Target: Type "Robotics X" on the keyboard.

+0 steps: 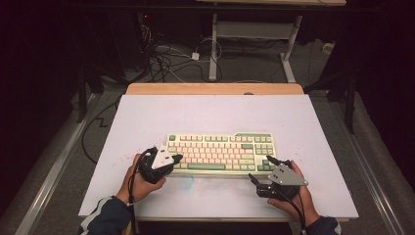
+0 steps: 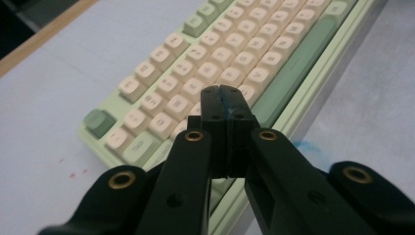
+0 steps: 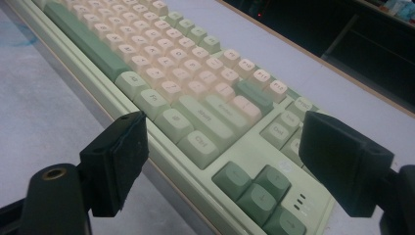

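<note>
A pale green keyboard (image 1: 220, 152) with cream and green keys lies in the near middle of the white table top (image 1: 205, 112). My left gripper (image 1: 176, 157) hovers at the keyboard's left front corner, held in a hand. In the left gripper view its jaws (image 2: 225, 95) are pressed together with nothing between them, pointing over the cream keys (image 2: 205, 68). My right gripper (image 1: 259, 168) sits at the keyboard's right front corner. In the right gripper view it (image 3: 225, 134) stands wide open, its pads either side of the green arrow keys (image 3: 254, 188), touching nothing.
A faint blue smudge (image 1: 187, 182) marks the table just in front of the keyboard. The table's wooden far edge (image 1: 215, 88) lies beyond. Cables (image 1: 166, 58) and a second table's metal legs (image 1: 213, 49) are on the floor behind.
</note>
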Tool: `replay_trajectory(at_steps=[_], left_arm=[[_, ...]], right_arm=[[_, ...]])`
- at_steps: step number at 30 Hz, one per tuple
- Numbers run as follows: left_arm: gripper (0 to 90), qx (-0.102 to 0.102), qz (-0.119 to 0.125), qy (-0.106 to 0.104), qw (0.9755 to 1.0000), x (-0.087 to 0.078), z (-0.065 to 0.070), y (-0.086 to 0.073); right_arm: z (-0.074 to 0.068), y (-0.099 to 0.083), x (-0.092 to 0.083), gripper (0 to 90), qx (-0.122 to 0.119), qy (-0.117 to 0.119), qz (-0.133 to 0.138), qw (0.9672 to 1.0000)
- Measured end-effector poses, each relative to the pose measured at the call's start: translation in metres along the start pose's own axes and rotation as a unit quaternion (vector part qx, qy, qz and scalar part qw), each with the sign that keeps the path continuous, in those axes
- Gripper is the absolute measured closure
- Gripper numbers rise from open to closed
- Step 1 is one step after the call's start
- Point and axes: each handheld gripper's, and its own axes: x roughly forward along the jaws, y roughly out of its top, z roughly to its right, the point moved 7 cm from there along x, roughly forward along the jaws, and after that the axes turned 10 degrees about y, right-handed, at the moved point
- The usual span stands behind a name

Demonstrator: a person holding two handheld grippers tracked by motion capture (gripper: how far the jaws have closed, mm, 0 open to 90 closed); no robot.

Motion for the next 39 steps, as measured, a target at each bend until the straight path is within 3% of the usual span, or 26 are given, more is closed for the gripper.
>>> replay_trajectory(at_steps=[8,15,22,34,37,39], left_arm=[[86.5,0.017,-0.029,-0.008,0.9994,0.029,0.018,-0.008],[87.1,0.025,-0.046,-0.002,0.9986,0.043,0.021,-0.014],[87.2,0.03,-0.058,0.002,0.9979,0.046,0.019,-0.018],[81.0,0.037,-0.033,0.003,0.9988,0.042,0.017,-0.012],[70.2,0.035,-0.017,0.016,0.9991,0.041,0.014,-0.007],[65.8,0.036,-0.014,0.01,0.9992,0.038,0.013,-0.006]], right_arm=[[-0.001,-0.002,0.002,19.3,-0.003,0.002,-0.009,1.0],[-0.001,-0.004,0.003,19.3,-0.004,0.004,-0.012,0.9999],[-0.002,-0.004,0.004,19.6,-0.005,0.007,-0.015,0.9998],[-0.002,-0.004,0.003,19.7,-0.007,0.005,-0.014,0.9999],[-0.003,-0.004,0.003,19.7,-0.007,0.007,-0.014,0.9999],[-0.003,-0.004,0.003,19.7,-0.007,0.007,-0.014,0.9999]])
